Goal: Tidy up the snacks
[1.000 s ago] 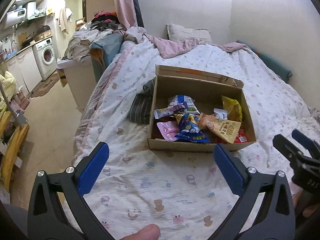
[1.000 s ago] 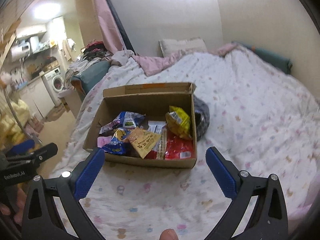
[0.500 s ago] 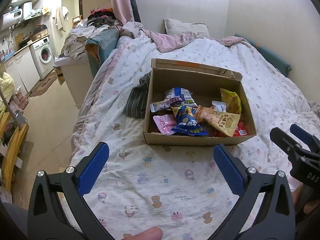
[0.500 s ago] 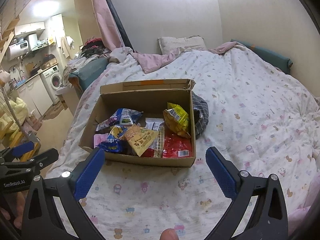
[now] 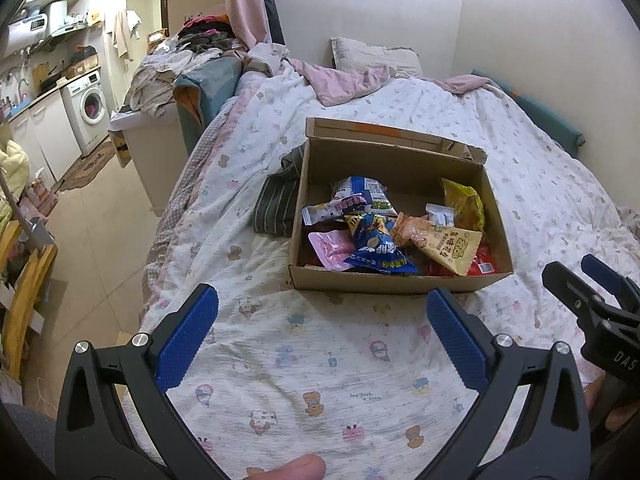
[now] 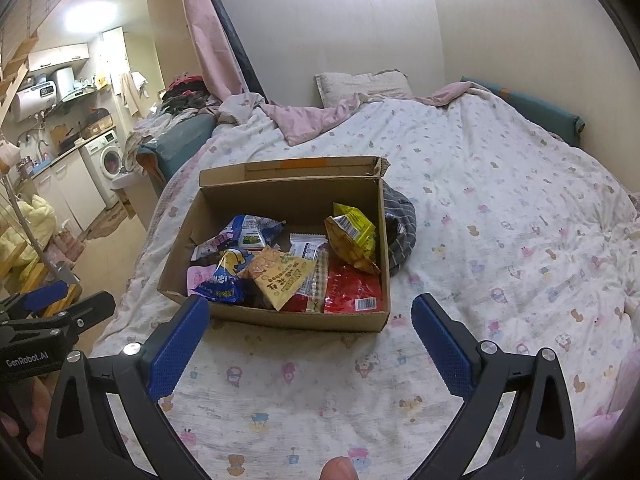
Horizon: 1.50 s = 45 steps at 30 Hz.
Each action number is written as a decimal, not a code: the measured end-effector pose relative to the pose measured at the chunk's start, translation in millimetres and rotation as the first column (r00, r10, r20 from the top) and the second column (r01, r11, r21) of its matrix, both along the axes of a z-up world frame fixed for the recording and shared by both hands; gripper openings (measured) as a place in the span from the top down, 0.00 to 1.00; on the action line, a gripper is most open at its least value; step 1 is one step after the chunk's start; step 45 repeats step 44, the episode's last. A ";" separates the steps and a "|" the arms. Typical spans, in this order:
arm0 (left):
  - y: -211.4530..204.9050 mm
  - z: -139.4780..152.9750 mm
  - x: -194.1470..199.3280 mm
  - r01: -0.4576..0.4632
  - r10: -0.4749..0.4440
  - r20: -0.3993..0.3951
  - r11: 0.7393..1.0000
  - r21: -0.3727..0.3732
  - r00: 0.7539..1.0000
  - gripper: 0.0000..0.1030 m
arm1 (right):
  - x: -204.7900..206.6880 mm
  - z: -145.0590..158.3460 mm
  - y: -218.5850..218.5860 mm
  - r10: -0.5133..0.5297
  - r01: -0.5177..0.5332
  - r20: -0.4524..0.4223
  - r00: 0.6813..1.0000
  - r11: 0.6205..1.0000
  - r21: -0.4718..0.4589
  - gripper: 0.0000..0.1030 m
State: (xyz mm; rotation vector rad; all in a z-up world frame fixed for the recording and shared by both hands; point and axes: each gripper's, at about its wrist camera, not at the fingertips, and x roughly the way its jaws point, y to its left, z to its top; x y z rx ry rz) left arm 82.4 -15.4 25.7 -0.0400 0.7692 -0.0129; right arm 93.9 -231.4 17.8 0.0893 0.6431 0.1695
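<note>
Left wrist view: left gripper (image 5: 322,330) spread wide, nothing between its fingers, above the printed bedsheet (image 5: 320,360). Cardboard box (image 5: 400,282) sits on the bed just ahead, top open, holding loose snack packets: blue packet (image 5: 378,254), pink packet (image 5: 328,248), orange packet (image 5: 448,246), yellow packet (image 5: 464,202).

Right wrist view: right gripper (image 6: 310,338) spread wide, empty, near the box's front wall. Striped dark cloth (image 6: 400,228) lies against the box's right side.

A washing machine (image 5: 91,108) stands left of the bed (image 5: 540,200); a pillow (image 6: 362,82) lies at its head.
</note>
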 end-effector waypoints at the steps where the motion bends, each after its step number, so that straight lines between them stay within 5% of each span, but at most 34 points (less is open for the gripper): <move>1: 0.5 0.3 -0.2 0.001 -0.001 0.001 1.000 0.001 1.000 0.00 | 0.0 0.1 0.0 0.000 0.000 0.000 1.000 1.000 0.000 0.00; 45: 3.7 0.9 -1.2 0.000 0.000 0.004 1.000 -0.014 1.000 0.00 | -1.1 -2.4 -1.1 0.002 -0.002 -0.004 1.000 1.000 0.003 0.00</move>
